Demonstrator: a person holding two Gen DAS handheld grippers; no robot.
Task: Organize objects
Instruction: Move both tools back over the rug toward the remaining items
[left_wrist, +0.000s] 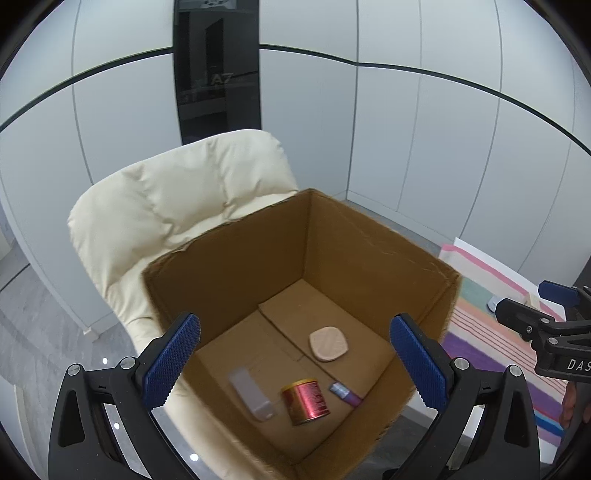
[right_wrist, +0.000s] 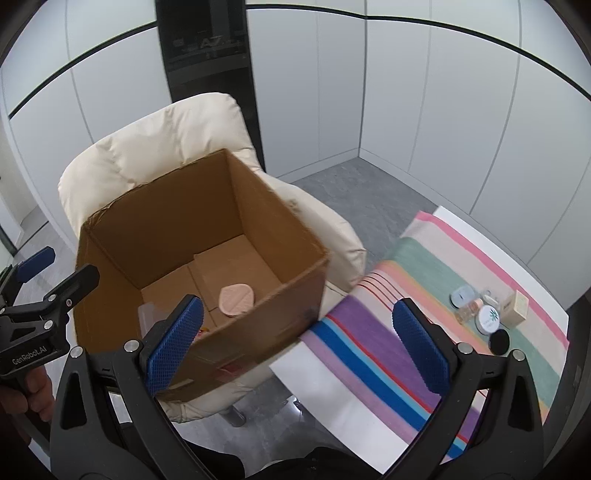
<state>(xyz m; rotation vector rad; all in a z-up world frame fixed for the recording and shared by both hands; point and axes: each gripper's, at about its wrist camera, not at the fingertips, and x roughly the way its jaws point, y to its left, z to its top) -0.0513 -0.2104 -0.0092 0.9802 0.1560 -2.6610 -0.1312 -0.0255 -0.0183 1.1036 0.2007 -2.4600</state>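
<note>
In the right wrist view the box wall and left finger hid most contents; we made out only the pad. Jars at right frame stayed too small to read. Left gripper stood wide, empty, above the box; can, pad low centre between its fingers. Right gripper wide over the cloth.

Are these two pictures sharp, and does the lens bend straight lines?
Left wrist view: wall seams bow strongly, and the cardboard box rim is slightly smeared. Right wrist view: same fisheye bowing, and the box's near wall is blurred. Light is soft and even in both.
</note>
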